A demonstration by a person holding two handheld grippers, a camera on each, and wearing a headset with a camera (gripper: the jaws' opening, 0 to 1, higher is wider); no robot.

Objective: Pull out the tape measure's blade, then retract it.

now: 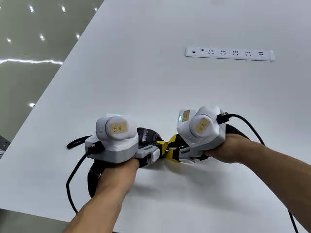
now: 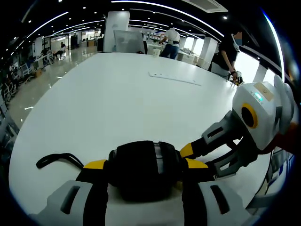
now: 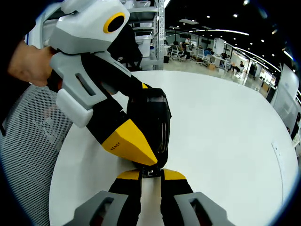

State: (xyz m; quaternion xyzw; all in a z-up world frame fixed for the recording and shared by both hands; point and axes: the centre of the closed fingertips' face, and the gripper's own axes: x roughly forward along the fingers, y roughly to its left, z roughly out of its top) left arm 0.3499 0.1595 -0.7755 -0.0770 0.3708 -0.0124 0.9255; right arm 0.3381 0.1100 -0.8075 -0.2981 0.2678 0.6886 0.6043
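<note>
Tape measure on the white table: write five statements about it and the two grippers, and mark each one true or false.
1. The left gripper is clamped on the black tape measure. True.
2. A long stretch of blade lies out across the table. False: the right gripper pinches the blade tip right at the case.
3. A white power strip lies on the table beyond the grippers. True.
4. The tape measure's case is red. False: it is black.
5. The right gripper's jaws stand wide apart. False: they are nearly together.
</note>
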